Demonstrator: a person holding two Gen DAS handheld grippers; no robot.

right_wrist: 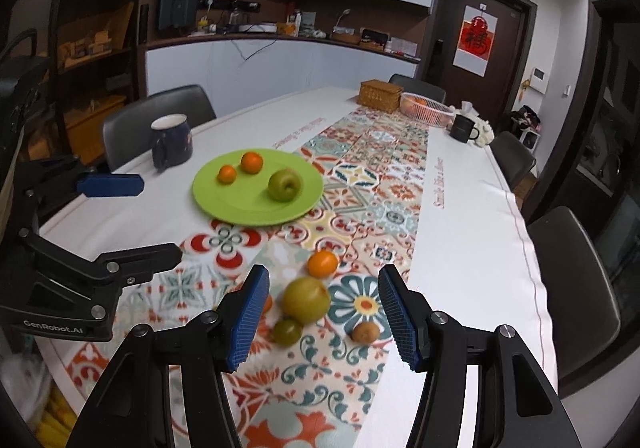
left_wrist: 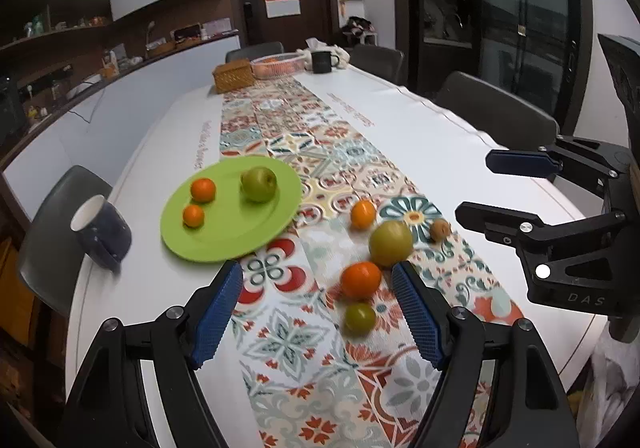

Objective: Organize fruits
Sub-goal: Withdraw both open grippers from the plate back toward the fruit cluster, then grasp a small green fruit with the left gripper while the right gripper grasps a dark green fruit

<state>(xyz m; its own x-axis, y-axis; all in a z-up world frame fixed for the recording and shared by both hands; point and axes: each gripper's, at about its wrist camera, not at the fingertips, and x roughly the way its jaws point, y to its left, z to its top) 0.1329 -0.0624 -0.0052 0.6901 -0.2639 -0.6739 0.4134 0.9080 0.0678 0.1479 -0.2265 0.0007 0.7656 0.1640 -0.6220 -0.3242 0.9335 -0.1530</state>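
A green plate (left_wrist: 224,244) (right_wrist: 224,204) holds a green apple (left_wrist: 259,184) (right_wrist: 284,185) and two small oranges (left_wrist: 203,190) (left_wrist: 193,216). On the patterned runner lie a yellow-green apple (left_wrist: 390,243) (right_wrist: 305,299), an orange (left_wrist: 361,280), another orange (left_wrist: 363,214) (right_wrist: 322,263), a small green fruit (left_wrist: 360,319) (right_wrist: 287,331) and a brown kiwi (left_wrist: 440,229) (right_wrist: 365,332). My left gripper (left_wrist: 318,312) is open above the near orange and small green fruit. My right gripper (right_wrist: 322,314) is open above the apple. Both are empty.
A dark blue mug (left_wrist: 102,234) (right_wrist: 171,141) stands left of the plate. At the far end are a wicker box (left_wrist: 233,76), a pink basket (left_wrist: 278,65) and a black mug (left_wrist: 322,61). Chairs surround the table.
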